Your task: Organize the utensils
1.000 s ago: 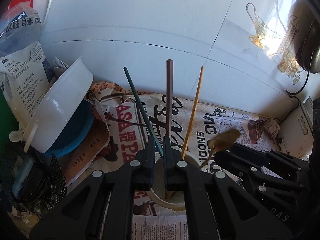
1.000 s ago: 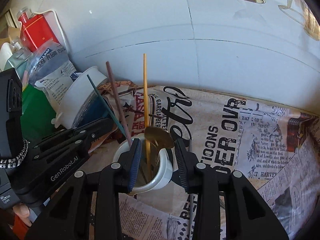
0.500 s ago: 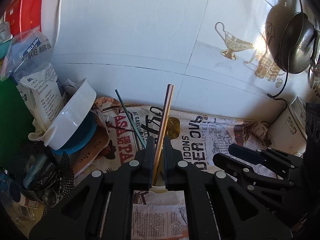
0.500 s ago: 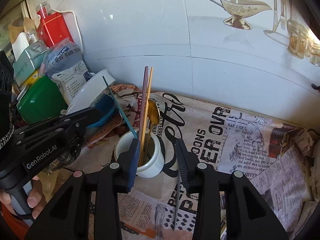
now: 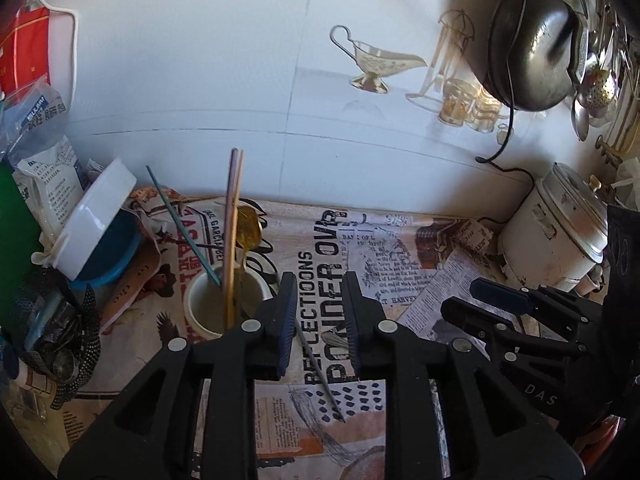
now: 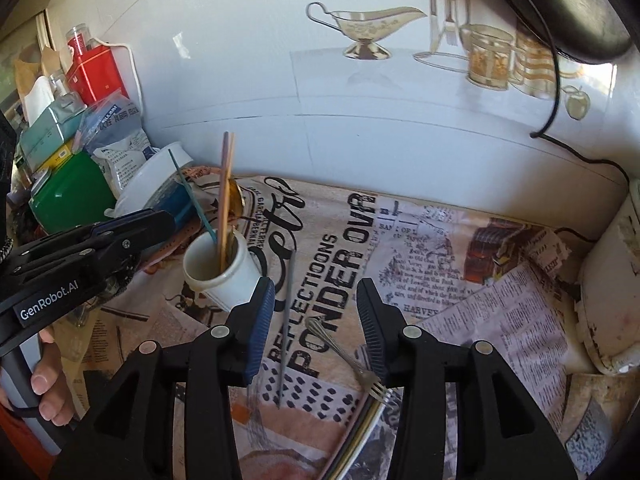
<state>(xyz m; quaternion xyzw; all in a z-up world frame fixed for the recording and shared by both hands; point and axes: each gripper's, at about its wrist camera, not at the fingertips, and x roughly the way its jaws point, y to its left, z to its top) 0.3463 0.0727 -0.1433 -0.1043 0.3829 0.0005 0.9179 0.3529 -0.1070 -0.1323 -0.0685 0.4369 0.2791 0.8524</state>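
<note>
White cup [image 6: 218, 272]: stands on the newspaper-print cloth [image 6: 440, 264] covering the tabletop, left of centre, near the tiled wall [image 6: 360, 128]; in the left wrist view [image 5: 224, 300] it sits just left of the left tongs' fingers.
Utensils in the cup: a brown chopstick [image 6: 223, 196] and a yellow chopstick [image 6: 229, 200] lean together, close to upright; a teal chopstick [image 6: 192, 196] tilts off to the left; a gold spoon [image 5: 248, 228] stands bowl-up behind the pair.
Grey chopstick [image 6: 286, 328]: lies flat on the cloth just right of the cup, between the right tongs' fingers as seen by the right wrist camera.
Silver fork [image 6: 348, 360]: lies flat on the cloth, right of the grey chopstick, tines toward the camera, partly under the right finger of the right tongs.
Left tongs [image 5: 318, 320]: spread apart, holding nothing, above the grey chopstick [image 5: 318, 364].
Right tongs [image 6: 316, 320]: spread wide, empty, over the chopstick and fork.
Left edge: a tipped white bowl [image 6: 156, 180] over a blue one, a green tin [image 6: 70, 196], food bags, a red box [image 6: 94, 72].
Right edge: a white rice cooker [image 5: 560, 232] with a black cord [image 5: 506, 144]; a dark pan [image 5: 532, 60] hangs on the wall.
</note>
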